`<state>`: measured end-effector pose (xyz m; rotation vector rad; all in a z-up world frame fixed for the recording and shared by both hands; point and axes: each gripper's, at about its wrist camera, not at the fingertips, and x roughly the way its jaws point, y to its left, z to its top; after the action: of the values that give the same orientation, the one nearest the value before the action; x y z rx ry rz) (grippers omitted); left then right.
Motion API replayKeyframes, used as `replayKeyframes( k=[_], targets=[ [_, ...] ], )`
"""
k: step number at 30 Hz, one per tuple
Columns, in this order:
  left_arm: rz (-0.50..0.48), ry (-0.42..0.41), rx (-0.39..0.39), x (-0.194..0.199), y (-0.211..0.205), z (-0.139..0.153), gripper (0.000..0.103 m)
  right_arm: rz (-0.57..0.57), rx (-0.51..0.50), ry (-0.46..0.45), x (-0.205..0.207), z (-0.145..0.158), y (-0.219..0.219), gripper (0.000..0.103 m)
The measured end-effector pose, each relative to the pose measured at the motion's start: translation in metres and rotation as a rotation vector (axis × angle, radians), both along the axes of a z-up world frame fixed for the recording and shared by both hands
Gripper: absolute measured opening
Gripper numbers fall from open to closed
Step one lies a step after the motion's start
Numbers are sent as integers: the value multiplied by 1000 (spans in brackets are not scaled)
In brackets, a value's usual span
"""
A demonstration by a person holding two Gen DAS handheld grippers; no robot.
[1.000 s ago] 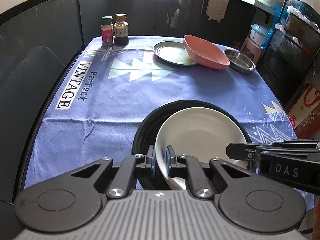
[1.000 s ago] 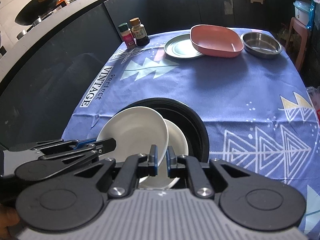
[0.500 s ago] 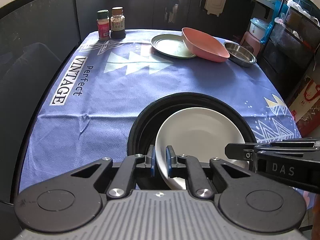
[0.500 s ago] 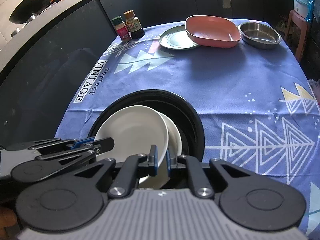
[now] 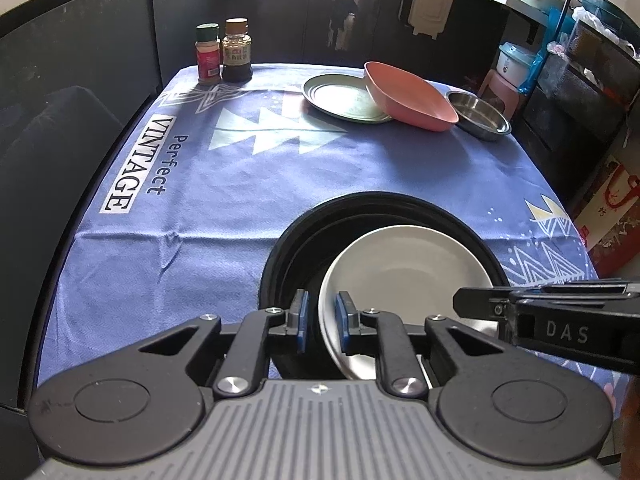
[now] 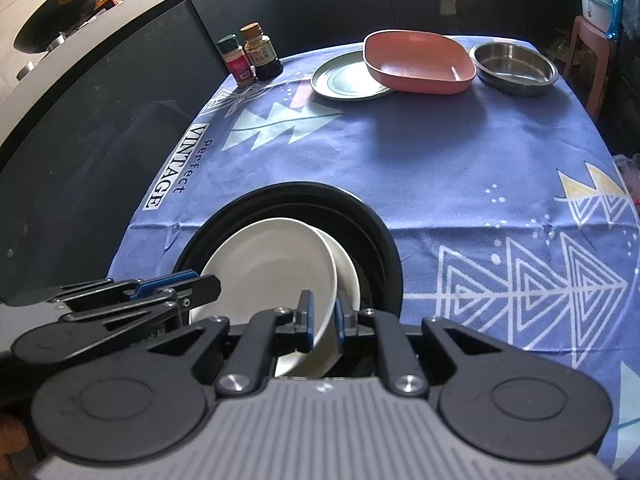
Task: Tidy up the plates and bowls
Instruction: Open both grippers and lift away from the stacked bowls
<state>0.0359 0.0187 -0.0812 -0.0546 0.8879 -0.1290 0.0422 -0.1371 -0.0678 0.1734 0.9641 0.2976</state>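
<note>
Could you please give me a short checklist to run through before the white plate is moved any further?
1. Left gripper straddles the white plate rim: ok.
2. Right gripper straddles the same rim: ok.
3. Both pads pressing the rim: cannot tell.
4. Second white plate lies underneath, inside the black basin: ok.
5. Pink dish and steel bowl stand far off: ok.

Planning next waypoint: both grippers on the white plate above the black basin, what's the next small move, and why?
Probably lower it: both the left gripper and right gripper straddle the tilted upper white plate, which sits over a second white plate inside the black basin.
</note>
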Motion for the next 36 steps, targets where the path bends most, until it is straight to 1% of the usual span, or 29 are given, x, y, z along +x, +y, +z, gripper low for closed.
replayKeyframes(
  k=[3, 4, 5, 6, 7, 10, 13, 16, 21, 22, 24, 25, 26, 28, 36],
  targets=[
    [-4, 2, 1, 0, -1, 0, 14, -5, -11, -16, -1, 5, 0, 41],
    [-3, 2, 3, 0, -2, -1, 14, -5, -19, -24, -2, 6, -1, 46],
    [-4, 1, 6, 0, -2, -1, 14, -8, -26, -37, -3, 8, -1, 52],
    [-5, 0, 4, 0, -2, 0, 14, -16, -37, -58, -4, 11, -2, 70],
    [-4, 0, 2, 0, -2, 0, 14, -26, -50, -87, -7, 14, -3, 78],
    [1, -9, -2, 0, 0, 3, 14, -35, -77, -127, -9, 20, -5, 78],
    [11, -18, -8, 0, 3, 7, 14, -37, -47, -112, -6, 20, -11, 78],
    [17, -24, -11, 0, 4, 10, 15, -44, -44, -106, -5, 17, -12, 78],
    [20, -31, -11, 2, 5, 14, 19, -45, -30, -101, -4, 16, -14, 78],
    [21, -34, -11, 2, 5, 15, 22, -46, -28, -103, -4, 16, -15, 78],
    [24, -45, -7, 4, 5, 19, 34, -50, -21, -106, -2, 17, -17, 78],
    [33, -52, -1, 6, 5, 21, 46, -54, -18, -108, -2, 17, -19, 78],
    [42, -65, 4, 7, 5, 23, 56, -59, -13, -108, -1, 17, -21, 78],
    [50, -90, 14, 10, 5, 28, 58, -74, -3, -105, 3, 17, -25, 78],
    [66, -115, 44, 43, 6, 41, 58, -121, 35, -103, 26, 20, -42, 78]
  ],
)
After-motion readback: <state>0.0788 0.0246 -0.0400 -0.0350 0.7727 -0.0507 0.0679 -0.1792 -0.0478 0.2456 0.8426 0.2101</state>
